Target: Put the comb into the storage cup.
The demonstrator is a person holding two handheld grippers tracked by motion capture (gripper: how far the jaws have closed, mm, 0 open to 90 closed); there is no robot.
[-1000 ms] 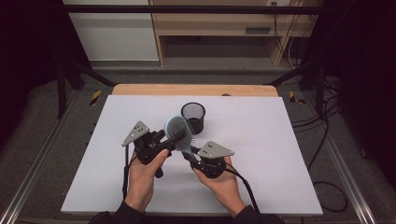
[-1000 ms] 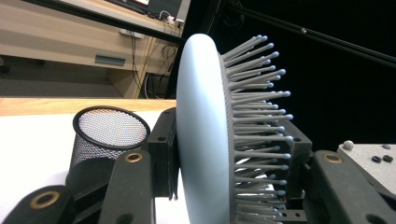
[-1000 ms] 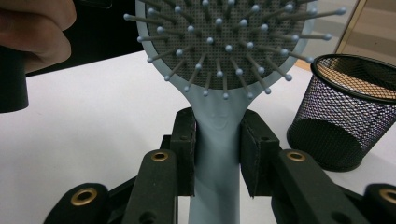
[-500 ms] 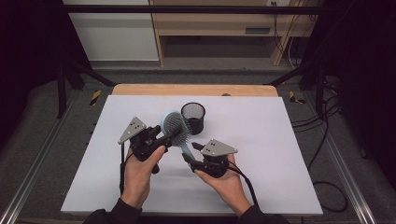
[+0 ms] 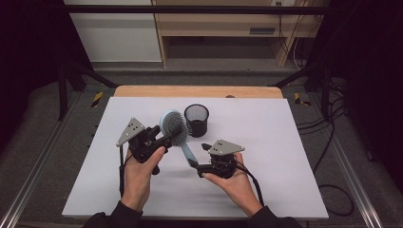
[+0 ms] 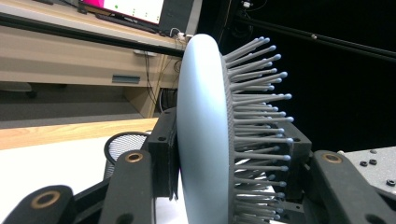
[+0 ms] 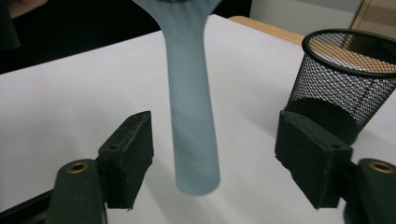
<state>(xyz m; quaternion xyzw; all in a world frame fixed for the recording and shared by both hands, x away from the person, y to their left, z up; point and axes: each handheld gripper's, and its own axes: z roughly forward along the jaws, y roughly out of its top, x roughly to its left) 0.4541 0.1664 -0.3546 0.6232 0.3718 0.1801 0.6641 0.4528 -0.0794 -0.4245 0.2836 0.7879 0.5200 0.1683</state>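
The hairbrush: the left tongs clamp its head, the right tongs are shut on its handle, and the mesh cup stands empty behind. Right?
Not quite. The right tongs are open: their jaws have just been opening, and the right gripper view shows the handle between them with a gap on each side. The left tongs do clamp the head of the hairbrush, and the mesh cup stands empty behind.

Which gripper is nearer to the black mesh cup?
Left. The left gripper holds the hairbrush by its head just beside the mesh cup; the right gripper, jaws just opened around the handle, sits lower, toward the person.
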